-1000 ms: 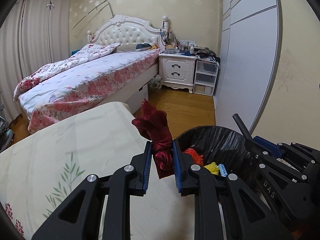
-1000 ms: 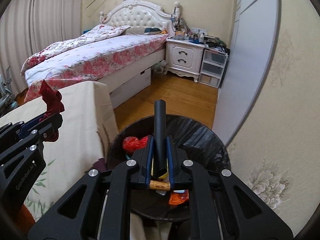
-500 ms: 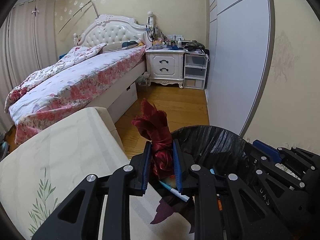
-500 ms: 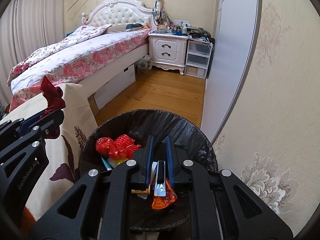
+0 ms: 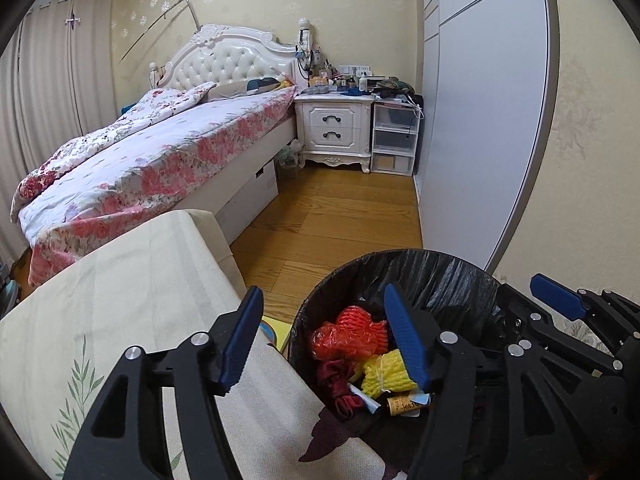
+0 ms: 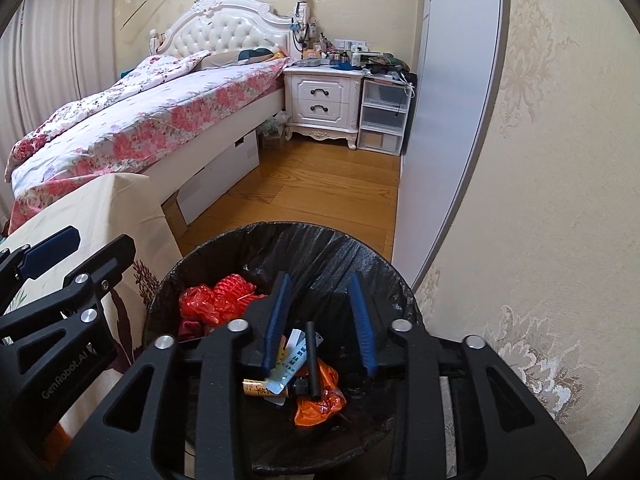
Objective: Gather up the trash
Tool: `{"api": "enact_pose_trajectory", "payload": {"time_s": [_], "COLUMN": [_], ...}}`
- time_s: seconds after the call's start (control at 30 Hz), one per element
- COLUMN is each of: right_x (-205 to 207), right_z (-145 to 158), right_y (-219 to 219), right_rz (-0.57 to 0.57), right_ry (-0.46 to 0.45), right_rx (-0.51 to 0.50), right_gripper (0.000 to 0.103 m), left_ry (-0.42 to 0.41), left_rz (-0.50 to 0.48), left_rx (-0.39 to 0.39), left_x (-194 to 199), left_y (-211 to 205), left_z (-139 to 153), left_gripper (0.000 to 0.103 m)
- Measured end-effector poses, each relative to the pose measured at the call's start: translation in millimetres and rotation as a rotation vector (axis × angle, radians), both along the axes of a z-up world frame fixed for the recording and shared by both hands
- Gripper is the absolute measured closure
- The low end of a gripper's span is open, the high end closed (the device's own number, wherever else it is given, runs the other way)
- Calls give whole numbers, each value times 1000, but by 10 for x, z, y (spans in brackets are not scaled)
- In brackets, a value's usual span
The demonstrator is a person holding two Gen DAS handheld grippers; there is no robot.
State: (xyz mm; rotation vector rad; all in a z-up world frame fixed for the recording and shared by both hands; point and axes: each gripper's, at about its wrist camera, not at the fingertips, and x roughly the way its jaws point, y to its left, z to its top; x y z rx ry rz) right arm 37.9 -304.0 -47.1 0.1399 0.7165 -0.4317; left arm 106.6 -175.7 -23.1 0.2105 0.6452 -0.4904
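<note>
Both grippers hang over the trash bin (image 6: 400,280) with its black liner, and both have just been opening their jaws with nothing between them now. The left gripper (image 5: 324,336) stands wide apart, its right finger over the bin's near rim and its left finger over the cream tablecloth (image 5: 120,300) beside it. The dark red cloth (image 5: 340,384) lies down inside the bin, below and between those fingers, next to the red netting (image 5: 352,336) and the yellow netting (image 5: 384,368). The right gripper (image 6: 320,320) is parted less widely, squarely above the bin's middle; the black stick (image 6: 311,360) rests on the heap just beneath the gap between its fingers, across an orange wrapper (image 6: 320,404) and a small labelled bottle (image 6: 260,388).

The step here looks like the release, and it seems done: both pieces are clear of the pads. To finish it well, I'd lift each gripper straight up before swinging away, so no fingertip snags the liner's crinkled edge and drags it off the rim. The left one sits nearest that edge and wants the most care. Then back to the table for whatever is left there, though none of it shows from here
</note>
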Motion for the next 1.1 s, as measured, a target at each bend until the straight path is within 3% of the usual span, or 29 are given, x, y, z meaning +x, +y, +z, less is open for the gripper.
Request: {"api": "enact_pose_trajectory", "payload": {"time_s": [0.57,1.1], "right_x": [-202,-516], "right_z": [136,372], "right_y": [162,454], "right_rz": [22,61], "right_ry": [-27,-71], "right_rx": [-40,-87], "right_gripper": [44,38], "left_ry": [-51,-83], "left_rz": [80,162], "left_rx": [5,-26], "left_x": [-128,-451], "left_y": [266,786], "left_z": [98,284], "left_gripper": [28,24]}}
